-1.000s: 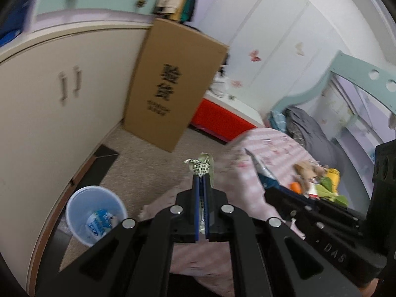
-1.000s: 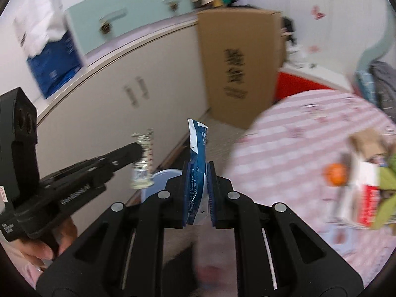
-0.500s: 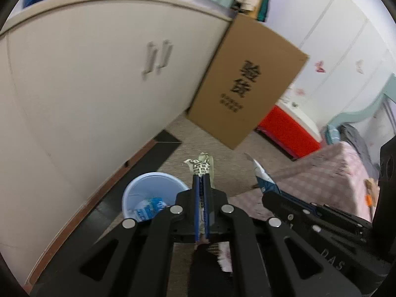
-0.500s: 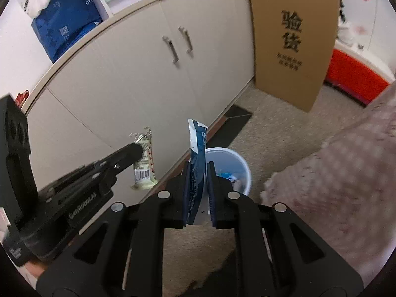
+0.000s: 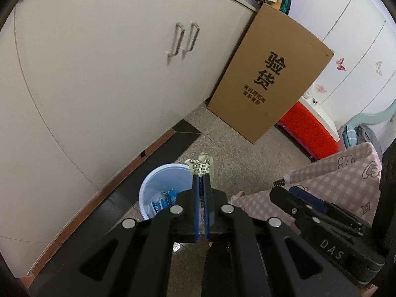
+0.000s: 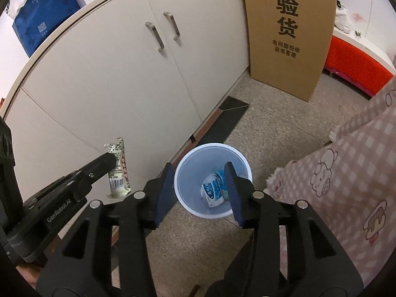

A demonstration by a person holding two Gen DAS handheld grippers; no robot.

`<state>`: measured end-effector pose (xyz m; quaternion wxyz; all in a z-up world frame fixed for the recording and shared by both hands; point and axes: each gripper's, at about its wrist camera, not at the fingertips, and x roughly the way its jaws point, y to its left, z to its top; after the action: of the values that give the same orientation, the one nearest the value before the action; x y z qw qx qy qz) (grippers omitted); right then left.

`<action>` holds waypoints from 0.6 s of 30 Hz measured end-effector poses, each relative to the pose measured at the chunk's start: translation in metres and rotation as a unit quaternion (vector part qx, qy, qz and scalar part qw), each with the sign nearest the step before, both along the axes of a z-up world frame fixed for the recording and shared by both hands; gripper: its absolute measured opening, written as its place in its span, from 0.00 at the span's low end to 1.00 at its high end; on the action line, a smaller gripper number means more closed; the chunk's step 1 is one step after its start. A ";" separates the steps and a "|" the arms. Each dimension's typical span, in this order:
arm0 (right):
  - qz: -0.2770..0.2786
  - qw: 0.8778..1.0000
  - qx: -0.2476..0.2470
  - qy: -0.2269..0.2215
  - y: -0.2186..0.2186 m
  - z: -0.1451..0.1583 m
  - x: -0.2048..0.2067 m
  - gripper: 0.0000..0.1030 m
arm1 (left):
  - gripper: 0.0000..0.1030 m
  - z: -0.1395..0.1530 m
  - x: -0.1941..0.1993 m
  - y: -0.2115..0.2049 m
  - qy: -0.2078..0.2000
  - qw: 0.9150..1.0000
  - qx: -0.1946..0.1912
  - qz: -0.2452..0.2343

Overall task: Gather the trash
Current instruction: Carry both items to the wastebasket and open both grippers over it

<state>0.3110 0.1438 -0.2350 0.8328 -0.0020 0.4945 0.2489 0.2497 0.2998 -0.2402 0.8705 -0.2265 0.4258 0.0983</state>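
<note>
While the left gripper [image 6: 111,159] is clenching a crumpled snack wrapper [image 6: 118,170] off to the left of the pale blue trash bin [image 6: 184,198], that piece is hanging over the floor in front of the cream cabinet [image 6: 123,86] rather than over the bin's mouth, so I am judging this half of the job as not yet done. Moving rightward, the right gripper [image 6: 198,185] is standing directly above the bin with its jaws having just been opening and nothing between them now; a blue-and-white packet [image 6: 214,191] is lying at the bottom of the bin, so that drop is looking finished. Further right, the pink checked tablecloth [image 6: 346,173] is hanging down, and whether more litter is waiting up on the table I cannot tell. Comparing the views, the right wrist camera is showing the wrapper side-on, barcode and red print included, and the whole inside of the bin; the left wrist camera is showing only the wrapper's crumpled tip [image 5: 200,165] poking past its shut pads, but it is placing that tip near the bin's rim [image 5: 148,185] and catching the right gripper's fingers [image 5: 282,193] from the side.
</note>
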 end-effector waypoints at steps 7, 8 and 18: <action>-0.002 1.000 0.002 -0.002 -0.004 0.003 -0.003 0.44 | 0.03 0.002 0.004 -0.016 0.000 1.000 0.004 -0.012; -0.003 1.000 0.004 -0.003 -0.005 0.004 -0.003 0.44 | 0.03 0.003 0.004 -0.017 0.000 1.000 0.004 -0.013; -0.023 0.999 0.021 -0.023 -0.016 0.019 -0.002 0.47 | 0.03 0.010 0.017 -0.026 -0.002 1.000 0.012 -0.020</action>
<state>0.3088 0.1273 -0.2159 0.8492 0.0215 0.4702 0.2396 0.2671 0.2734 -0.2301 0.8759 -0.2076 0.4273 0.0851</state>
